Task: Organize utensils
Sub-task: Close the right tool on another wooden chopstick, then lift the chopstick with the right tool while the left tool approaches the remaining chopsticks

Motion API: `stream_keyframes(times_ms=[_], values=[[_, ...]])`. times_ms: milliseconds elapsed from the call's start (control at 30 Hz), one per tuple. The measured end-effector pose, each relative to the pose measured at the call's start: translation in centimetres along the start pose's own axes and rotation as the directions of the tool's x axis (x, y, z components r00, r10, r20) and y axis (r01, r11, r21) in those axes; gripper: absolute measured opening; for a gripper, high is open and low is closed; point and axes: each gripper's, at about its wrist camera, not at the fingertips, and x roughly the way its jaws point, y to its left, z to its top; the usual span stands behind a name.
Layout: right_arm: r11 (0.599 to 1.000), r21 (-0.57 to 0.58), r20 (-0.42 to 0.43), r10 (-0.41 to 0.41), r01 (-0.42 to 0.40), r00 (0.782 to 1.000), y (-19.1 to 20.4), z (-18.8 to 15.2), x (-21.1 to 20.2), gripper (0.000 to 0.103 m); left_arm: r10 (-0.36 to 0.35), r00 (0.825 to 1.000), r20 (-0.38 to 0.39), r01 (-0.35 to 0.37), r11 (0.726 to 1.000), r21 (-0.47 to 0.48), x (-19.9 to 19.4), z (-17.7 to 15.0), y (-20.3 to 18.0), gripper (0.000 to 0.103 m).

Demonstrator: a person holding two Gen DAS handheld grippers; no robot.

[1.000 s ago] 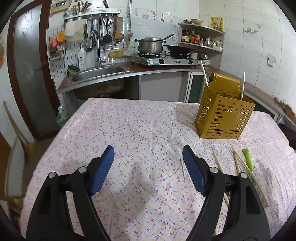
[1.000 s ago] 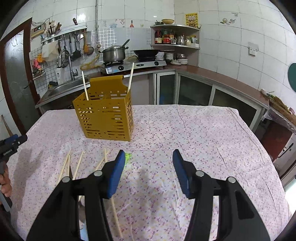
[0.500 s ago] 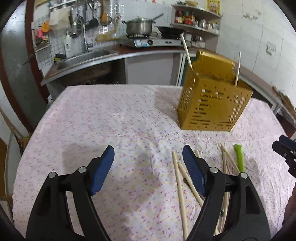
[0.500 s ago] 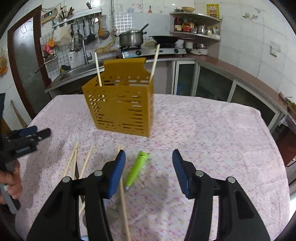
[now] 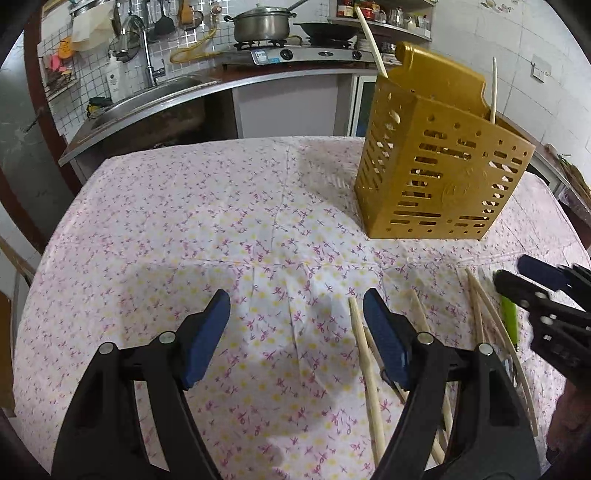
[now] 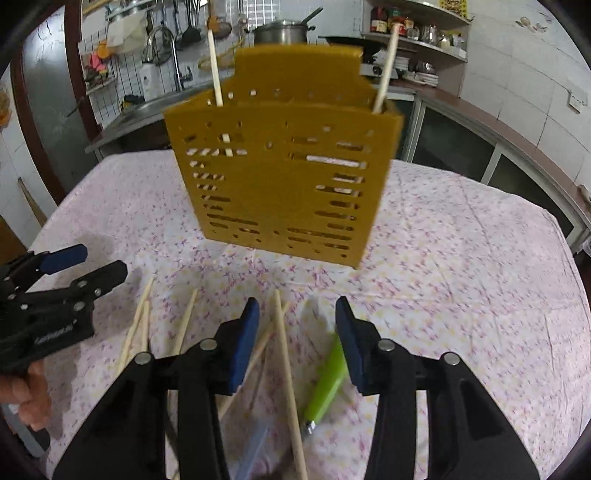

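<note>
A yellow slotted utensil holder (image 5: 436, 158) stands on the floral tablecloth with two chopsticks upright in it; it also shows in the right wrist view (image 6: 280, 166). Several loose wooden chopsticks (image 5: 365, 365) lie on the cloth, also in the right wrist view (image 6: 288, 373). A green-handled utensil (image 6: 327, 380) lies among them, also in the left wrist view (image 5: 509, 321). My left gripper (image 5: 295, 332) is open and empty, low over the cloth beside the chopsticks. My right gripper (image 6: 295, 332) is open and empty, above one chopstick and the green handle.
The table (image 5: 147, 221) is covered with a floral cloth. Behind it runs a kitchen counter with a sink (image 5: 155, 96), a stove with a pot (image 5: 262, 26) and shelves. The other gripper shows at the right in the left wrist view (image 5: 546, 306) and at the left in the right wrist view (image 6: 55, 295).
Both grippers have moved forward and lower toward the loose chopsticks and the holder, which now looks much larger. Both stay open and empty.
</note>
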Motion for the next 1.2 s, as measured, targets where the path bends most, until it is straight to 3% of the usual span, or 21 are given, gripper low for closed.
stream_keyframes(times_ms=[233,333,433,800,867,1033,1200], values=[[0.999,-0.034,-0.067,0.009,-0.011,0.998,0.9,0.4,2.4,0.039,-0.03,0.999,-0.03,0.03,0.999,0.015,1.4,-0.5,-0.6,0.071],[0.999,-0.036,-0.09,-0.003,-0.001,0.996,0.8,0.1,2.9,0.022,-0.03,0.998,-0.047,0.032,0.999,0.028,2.0,-0.6,-1.1,0.071],[1.0,-0.016,-0.092,0.013,-0.014,0.996,0.1,0.0,2.8,0.013,-0.032,0.997,-0.069,0.034,0.999,0.033,2.7,-0.7,-1.4,0.069],[0.997,0.034,-0.108,0.075,-0.072,0.991,-1.6,-0.3,3.0,0.008,-0.02,0.996,-0.09,0.024,0.999,0.043,3.4,-0.7,-2.2,0.064],[0.996,0.045,-0.098,0.081,-0.077,0.992,-1.7,0.0,2.7,0.006,-0.021,0.996,-0.09,0.025,0.999,0.045,3.4,-0.6,-2.2,0.059],[0.995,0.056,-0.074,0.087,-0.083,0.993,-2.5,0.1,1.6,0.006,-0.021,0.996,-0.085,0.026,0.998,0.053,3.5,-0.2,-2.1,0.026],[0.994,0.071,-0.055,0.092,-0.088,0.994,-3.3,0.0,0.6,0.006,-0.035,0.996,-0.08,0.038,0.998,0.04,3.2,0.1,-1.5,0.004]])
